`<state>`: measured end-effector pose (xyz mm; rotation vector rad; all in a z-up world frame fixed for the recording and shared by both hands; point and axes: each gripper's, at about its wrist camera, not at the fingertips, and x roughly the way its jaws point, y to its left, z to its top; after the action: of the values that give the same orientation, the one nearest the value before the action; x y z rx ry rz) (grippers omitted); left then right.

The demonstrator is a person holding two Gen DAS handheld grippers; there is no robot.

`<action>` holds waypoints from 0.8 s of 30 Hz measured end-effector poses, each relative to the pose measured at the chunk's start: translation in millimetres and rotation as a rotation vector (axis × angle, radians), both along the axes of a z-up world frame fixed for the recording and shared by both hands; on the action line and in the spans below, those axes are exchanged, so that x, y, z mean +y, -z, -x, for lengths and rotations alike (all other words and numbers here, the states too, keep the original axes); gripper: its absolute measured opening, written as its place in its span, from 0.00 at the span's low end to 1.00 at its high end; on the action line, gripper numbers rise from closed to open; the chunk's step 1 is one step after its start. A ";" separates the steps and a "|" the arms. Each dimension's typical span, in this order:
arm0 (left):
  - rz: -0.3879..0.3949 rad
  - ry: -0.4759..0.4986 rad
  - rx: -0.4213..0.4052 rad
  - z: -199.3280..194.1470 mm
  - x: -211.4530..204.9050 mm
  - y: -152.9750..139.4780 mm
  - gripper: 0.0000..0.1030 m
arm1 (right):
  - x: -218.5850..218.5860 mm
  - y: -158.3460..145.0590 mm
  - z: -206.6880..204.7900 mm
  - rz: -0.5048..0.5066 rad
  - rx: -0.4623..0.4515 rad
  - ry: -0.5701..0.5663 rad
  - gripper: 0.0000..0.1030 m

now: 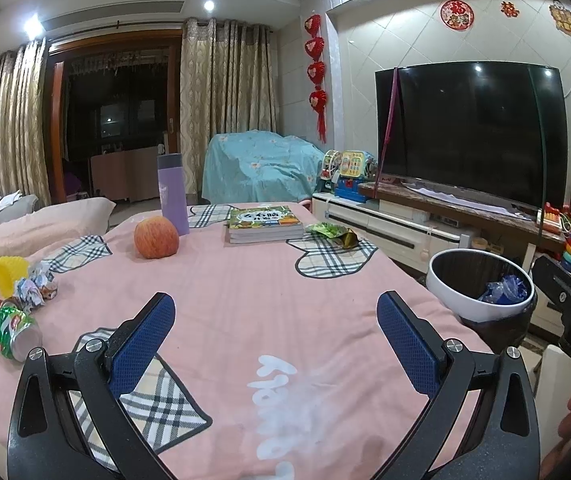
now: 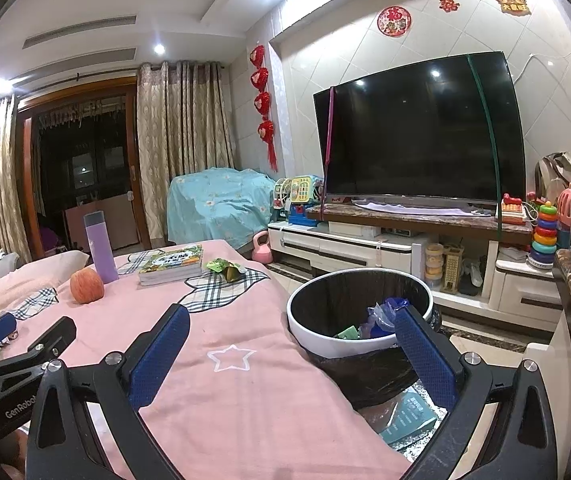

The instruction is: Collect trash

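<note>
**Kid:** Both grippers are wide open, right? The left gripper point(image 1: 275, 312) has its 2 blue pads far apart and nothing is between them. The right gripper point(image 2: 295, 330) is wide open too, and it holds nothing.

**Helper:** Yes. Where is the trash?

**Kid:** A green snack wrapper point(image 1: 331, 232) lies on the pink table cover point(image 1: 245, 300), just beside the stack of books point(image 1: 265, 224). More trash sits at the left edge: a crushed green and red can point(image 1: 13, 334) on its side, some crumpled shiny wrappers point(image 1: 35, 286), and a little yellow cup point(image 1: 8, 274) behind them.

**Helper:** And the bin?

**Kid:** The round trash bin point(image 2: 359, 342) stands on the floor, right next to the table's right side. It has a white rim and a black bag. Blue plastic point(image 2: 385, 312) and a green scrap point(image 2: 347, 333) are already inside.

**Helper:** What else is on the table?

**Kid:** An apple point(image 1: 156, 237) and a tall purple bottle point(image 1: 172, 194), close together near the far end. The bottle stands upright.

**Helper:** And behind the table?

**Kid:** A big dark TV point(image 1: 473, 132) sits on a long stand, with toys on both sides of it.
</note>
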<state>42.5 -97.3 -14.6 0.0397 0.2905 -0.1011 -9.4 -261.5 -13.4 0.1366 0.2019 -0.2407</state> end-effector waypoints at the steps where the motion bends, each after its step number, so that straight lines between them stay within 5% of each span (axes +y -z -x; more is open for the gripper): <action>1: -0.002 0.001 0.000 0.0 -0.3 0.1 1.00 | 0.2 -0.2 -0.1 0.000 -0.001 -0.001 1.00; 24: -0.006 0.005 0.015 -6.2 -1.3 2.4 1.00 | -1.1 0.6 -3.0 -0.009 0.004 -0.005 1.00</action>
<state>48.7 -98.7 -17.1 0.0458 0.3055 -0.1056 -6.4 -262.6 -14.0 0.1445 0.2069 -0.2350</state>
